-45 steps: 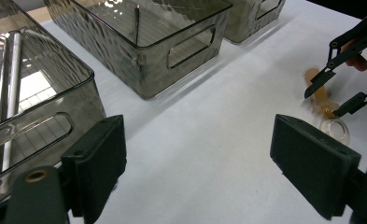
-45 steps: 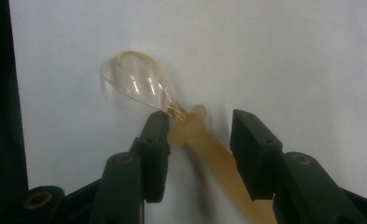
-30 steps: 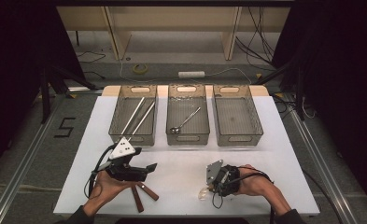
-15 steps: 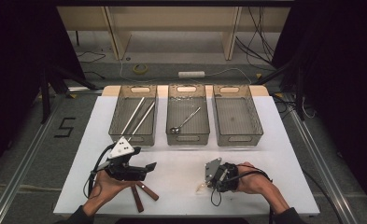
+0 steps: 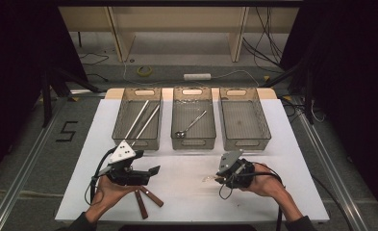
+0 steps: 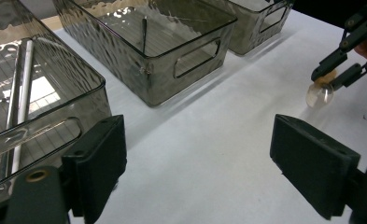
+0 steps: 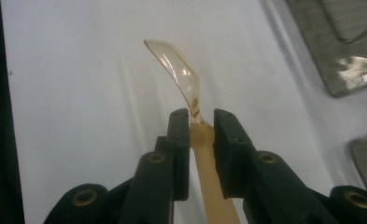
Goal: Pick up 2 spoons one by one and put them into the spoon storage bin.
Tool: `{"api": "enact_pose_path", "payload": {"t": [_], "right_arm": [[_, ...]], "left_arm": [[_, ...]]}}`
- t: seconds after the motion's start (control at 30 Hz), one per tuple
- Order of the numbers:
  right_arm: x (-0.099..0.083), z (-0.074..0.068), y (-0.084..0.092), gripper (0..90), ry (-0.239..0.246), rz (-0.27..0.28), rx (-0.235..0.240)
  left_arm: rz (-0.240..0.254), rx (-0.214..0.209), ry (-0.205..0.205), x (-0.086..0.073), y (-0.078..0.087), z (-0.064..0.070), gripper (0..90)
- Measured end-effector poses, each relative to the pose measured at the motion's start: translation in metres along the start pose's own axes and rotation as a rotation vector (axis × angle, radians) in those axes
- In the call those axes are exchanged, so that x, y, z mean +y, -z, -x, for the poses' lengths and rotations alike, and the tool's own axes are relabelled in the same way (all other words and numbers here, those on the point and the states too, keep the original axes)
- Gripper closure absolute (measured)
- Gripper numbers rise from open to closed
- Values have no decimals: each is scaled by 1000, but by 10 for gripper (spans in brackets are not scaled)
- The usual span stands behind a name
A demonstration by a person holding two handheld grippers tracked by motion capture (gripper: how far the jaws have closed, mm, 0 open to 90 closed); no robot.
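Near the front right of the white table (image 5: 283, 144), a clear plastic spoon (image 7: 179, 70) was pinched by its handle between the jaws of the right gripper (image 7: 201, 122), which had just been closing on it. Its long axis ran straight out along the jaws, bowl end leading and curling away from the tips; from above, the spoon (image 5: 208, 178) pointed left toward the table's middle, seemingly just off the surface. In the left gripper view the bowl (image 6: 319, 94) hung at the far gripper's tips, above the tabletop.

Wide open white surface lay ahead of the bowl, with nothing between it and the left gripper (image 5: 150, 173), whose jaws stood far apart and held nothing. Two brown-handled pieces (image 5: 145, 201) lay near the front edge beneath that left hand, well apart from the spoon. Further back, three smoky bins (image 5: 239, 142) sat in a row, the right one nearest the spoon, with a clear strip of table before their front walls.
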State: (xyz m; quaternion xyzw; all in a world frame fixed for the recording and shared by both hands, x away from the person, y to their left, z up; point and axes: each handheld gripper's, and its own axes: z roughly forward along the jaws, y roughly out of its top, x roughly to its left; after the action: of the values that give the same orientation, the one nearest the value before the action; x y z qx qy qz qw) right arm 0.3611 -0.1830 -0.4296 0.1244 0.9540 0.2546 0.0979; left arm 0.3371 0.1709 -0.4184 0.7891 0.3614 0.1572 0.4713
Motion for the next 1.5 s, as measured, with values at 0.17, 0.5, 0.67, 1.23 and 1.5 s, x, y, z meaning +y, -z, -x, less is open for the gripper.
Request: {"api": "enact_pose_path", "payload": {"t": [0.17,0.5,0.67,1.23,1.5], "right_arm": [[0,12,12,781,-90,71,-28],[7,37,40,780,-248,215,-80],[11,48,49,779,-304,267,-84],[22,87,67,778,-434,331,-150],[25,105,67,778,-477,334,-173]], "left_arm": [[9,0,2,0,1,0,179],[33,2,13,-2,4,-2,162],[46,-3,12,-3,6,-1,157],[95,17,19,-5,13,-1,156],[106,20,22,-6,14,-1,156]]}}
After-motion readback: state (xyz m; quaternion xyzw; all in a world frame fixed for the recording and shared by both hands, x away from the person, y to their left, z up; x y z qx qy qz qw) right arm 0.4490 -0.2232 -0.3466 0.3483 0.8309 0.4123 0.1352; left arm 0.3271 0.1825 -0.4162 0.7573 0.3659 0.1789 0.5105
